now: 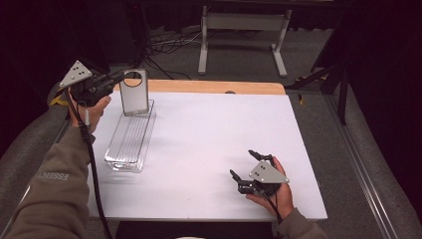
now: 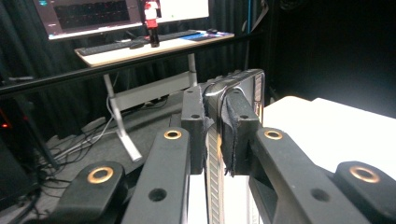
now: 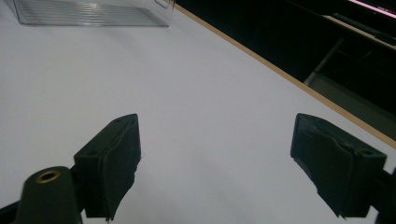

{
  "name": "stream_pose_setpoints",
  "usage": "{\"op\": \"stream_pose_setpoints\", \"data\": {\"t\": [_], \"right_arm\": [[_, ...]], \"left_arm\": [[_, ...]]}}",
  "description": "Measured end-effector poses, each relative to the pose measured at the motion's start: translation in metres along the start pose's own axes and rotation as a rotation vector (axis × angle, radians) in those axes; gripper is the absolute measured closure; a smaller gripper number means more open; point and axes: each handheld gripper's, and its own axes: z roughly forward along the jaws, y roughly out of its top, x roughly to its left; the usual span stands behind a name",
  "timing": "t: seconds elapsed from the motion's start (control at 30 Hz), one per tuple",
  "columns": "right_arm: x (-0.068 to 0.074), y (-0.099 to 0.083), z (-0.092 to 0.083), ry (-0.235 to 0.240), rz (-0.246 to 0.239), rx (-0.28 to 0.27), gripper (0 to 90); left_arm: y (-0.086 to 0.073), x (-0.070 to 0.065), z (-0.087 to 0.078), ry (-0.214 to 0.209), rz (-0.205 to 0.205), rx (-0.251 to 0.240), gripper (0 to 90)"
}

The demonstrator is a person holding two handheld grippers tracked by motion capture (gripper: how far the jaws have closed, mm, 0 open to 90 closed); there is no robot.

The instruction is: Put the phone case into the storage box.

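Left gripper (image 1: 119,77) clamped on the top edge of a clear flat panel (image 1: 134,92) with a round hole, held upright at the far end of a clear ribbed tray (image 1: 130,142) near the far left corner of the white table (image 1: 209,144). Pads (image 2: 238,126) pressing both faces of the panel. Right gripper (image 1: 242,164) resting near the front right corner, jaws wide apart, nothing between them.
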Motion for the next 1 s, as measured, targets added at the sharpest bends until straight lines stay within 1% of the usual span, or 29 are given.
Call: {"op": "stream_pose_setpoints", "data": {"t": [0.1,0.23,0.3,0.37,0.43,0.53,0.73,0.83,0.9,0.97,1.0], "right_arm": [[0.000,0.001,0.000,0.005,-0.005,-0.002,16.9],[0.001,0.001,0.000,0.010,-0.002,-0.007,16.9],[0.001,0.001,0.000,0.011,-0.001,-0.008,17.0],[0.001,0.001,0.001,0.016,-0.005,-0.006,16.9],[0.001,0.002,0.001,0.022,-0.005,-0.006,17.0],[0.002,0.002,0.001,0.036,-0.001,-0.011,18.0],[0.002,0.002,0.002,0.039,-0.003,-0.008,18.0],[0.002,0.002,0.001,0.036,-0.006,-0.010,18.0],[0.002,0.002,0.001,0.037,-0.003,-0.012,18.0],[0.002,0.002,0.001,0.040,0.000,-0.013,18.0],[0.003,0.002,0.001,0.043,-0.005,-0.010,18.0]], "left_arm": [[-0.003,0.003,0.002,0.003,-0.007,-0.002,80.5],[-0.005,0.005,0.003,0.006,-0.005,0.001,80.5],[-0.007,0.007,0.007,0.013,0.005,0.012,80.5],[-0.008,0.008,0.009,0.016,0.002,0.011,80.5],[-0.011,0.009,0.013,0.013,-0.001,0.024,80.5],[-0.014,0.010,0.017,0.012,-0.009,0.026,80.5],[-0.017,0.012,0.023,0.012,-0.001,0.042,80.5],[-0.018,0.012,0.024,0.014,-0.003,0.042,80.5],[-0.019,0.012,0.024,0.007,-0.011,0.042,80.5],[-0.020,0.012,0.026,0.011,-0.007,0.038,80.5],[-0.022,0.013,0.027,0.000,-0.008,0.032,80.5]]}}
